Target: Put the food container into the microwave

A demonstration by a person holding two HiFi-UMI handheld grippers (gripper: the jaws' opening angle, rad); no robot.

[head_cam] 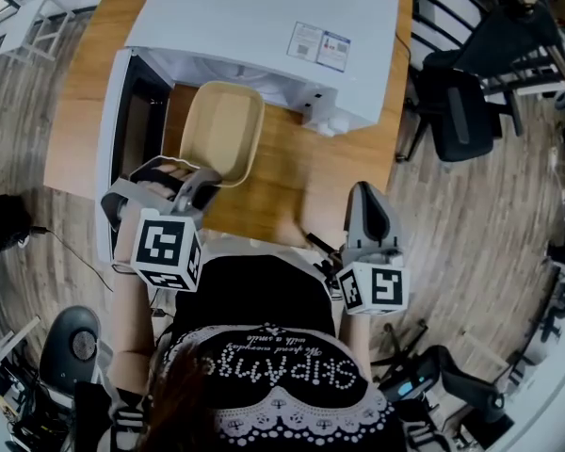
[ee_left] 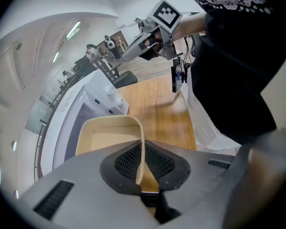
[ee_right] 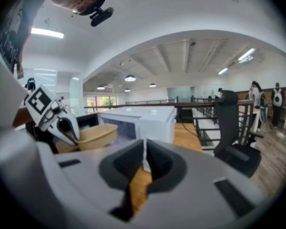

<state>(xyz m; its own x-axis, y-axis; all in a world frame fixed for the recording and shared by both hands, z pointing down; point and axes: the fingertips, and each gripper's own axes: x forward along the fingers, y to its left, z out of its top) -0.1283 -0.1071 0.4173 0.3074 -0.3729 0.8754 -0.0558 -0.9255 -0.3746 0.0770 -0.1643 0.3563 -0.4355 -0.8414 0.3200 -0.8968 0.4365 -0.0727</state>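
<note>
My left gripper (ee_left: 140, 168) pinches the near rim of the beige food container (ee_left: 105, 137), jaws drawn narrow on the thin wall, which stands edge-on between the ribbed pads. Only the left gripper view shows this grip. In the head view the gripper's own body covers the spot where the pads meet the rim.

Just beyond the jaws the empty container stretches away from me, its far end at the mouth of the white microwave (head_cam: 264, 26). The microwave door (head_cam: 113, 149) hangs open to the left of my gripper. I cannot tell from any view whether the container's base touches the wooden table (head_cam: 320, 172) or is held clear of it. The microwave's cavity is mostly hidden under its top in the head view.

My right gripper (ee_right: 144, 163) is pressed closed on nothing, with only a thin slit between its pads. It hangs off to the right of the left gripper, at the near edge of the table and well apart from the container. Its camera gives the side-on look the others lack, with the container tipped up in front of the microwave. Past its jaws to the right stands a black office chair (ee_right: 231, 128). People at the far right of that view are too small to make out.
</note>
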